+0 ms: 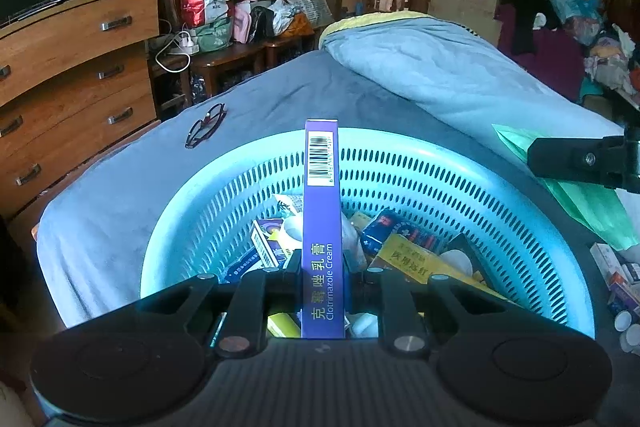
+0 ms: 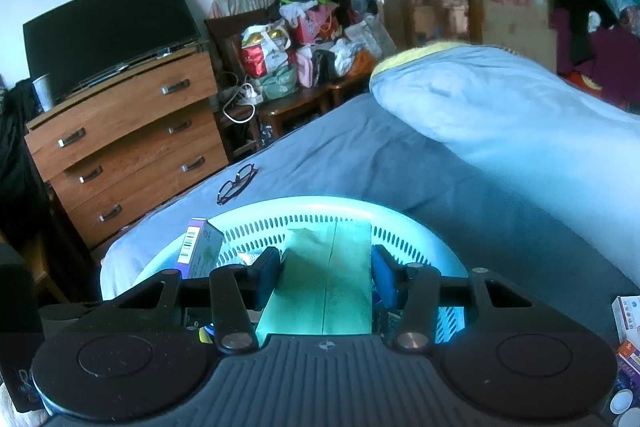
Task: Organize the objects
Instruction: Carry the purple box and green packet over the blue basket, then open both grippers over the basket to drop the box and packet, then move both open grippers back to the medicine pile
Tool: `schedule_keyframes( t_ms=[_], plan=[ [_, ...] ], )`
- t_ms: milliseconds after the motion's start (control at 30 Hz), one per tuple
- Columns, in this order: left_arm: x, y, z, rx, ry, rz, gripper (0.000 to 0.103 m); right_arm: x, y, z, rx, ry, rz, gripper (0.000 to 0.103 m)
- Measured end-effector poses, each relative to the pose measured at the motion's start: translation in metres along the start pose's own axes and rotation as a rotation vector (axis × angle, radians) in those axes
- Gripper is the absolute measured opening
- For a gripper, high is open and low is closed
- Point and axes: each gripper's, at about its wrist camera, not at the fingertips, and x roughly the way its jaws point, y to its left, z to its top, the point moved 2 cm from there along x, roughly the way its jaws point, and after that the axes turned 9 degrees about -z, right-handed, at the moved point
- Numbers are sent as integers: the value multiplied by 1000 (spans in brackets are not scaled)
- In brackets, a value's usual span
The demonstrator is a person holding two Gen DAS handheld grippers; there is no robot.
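Observation:
My left gripper [image 1: 322,263] is shut on a purple Clotrimazole Cream box [image 1: 322,211], held upright over a light blue perforated basket [image 1: 480,187] on the bed. The basket holds several medicine boxes and small bottles. My right gripper [image 2: 326,263] is shut on a flat green packet [image 2: 328,279] above the basket's near rim [image 2: 420,223]. The purple box also shows in the right wrist view [image 2: 200,247], and the green packet shows at the right of the left wrist view [image 1: 580,195].
A pair of glasses [image 1: 206,125] lies on the blue bedsheet beyond the basket. A folded light blue quilt [image 1: 460,75] lies at the back right. Loose medicine boxes and small bottles [image 1: 620,279] lie right of the basket. A wooden dresser [image 1: 72,67] stands left.

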Motion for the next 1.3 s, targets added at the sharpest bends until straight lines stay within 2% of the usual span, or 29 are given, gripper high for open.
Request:
schedule_keyframes(
  t_ms=[267, 333, 367, 400, 433, 533, 633, 700, 767, 800, 867, 967, 1033, 1133, 1200, 1300],
  plan=[
    [10, -5, -2, 9, 17, 15, 20, 4, 1, -3, 4, 6, 6, 52],
    [11, -7, 0, 8, 13, 20, 31, 5, 0, -3, 13, 6, 14, 53],
    [11, -7, 0, 9, 8, 26, 43, 5, -2, -3, 22, 3, 15, 53],
    [10, -8, 1, 10, -1, 33, 50, 4, -4, -3, 27, -2, 14, 54],
    [9, -10, 2, 14, -6, 37, 52, 2, -6, -3, 31, -7, 16, 55],
    [3, -16, 6, 30, -29, 39, 55, -8, -17, -4, 62, -48, 20, 64],
    [-20, -36, 13, 77, -111, 31, 59, -38, -42, -14, 108, -167, 7, 81],
    [-46, -64, 13, 134, -195, -22, 63, -66, -72, -35, 133, -288, -69, 103],
    [-78, -104, 4, 242, -291, -99, 73, -88, -113, -63, 153, -385, -190, 103],
    [-91, -124, -4, 288, -326, -146, 77, -95, -139, -79, 169, -406, -268, 103],
    [-105, -157, -21, 352, -349, -243, 77, -102, -199, -113, 239, -403, -428, 103],
    [-104, -198, -44, 404, -315, -348, 77, -109, -307, -174, 434, -316, -663, 103],
    [-94, -219, -59, 442, -284, -378, 77, -119, -375, -214, 533, -276, -822, 103],
    [-69, -246, -72, 478, -219, -394, 76, -129, -451, -258, 666, -232, -966, 103],
    [-51, -262, -77, 499, -181, -397, 75, -130, -488, -279, 749, -218, -1017, 103],
    [-26, -284, -82, 528, -151, -403, 75, -120, -524, -301, 823, -196, -1007, 103]
  ],
)
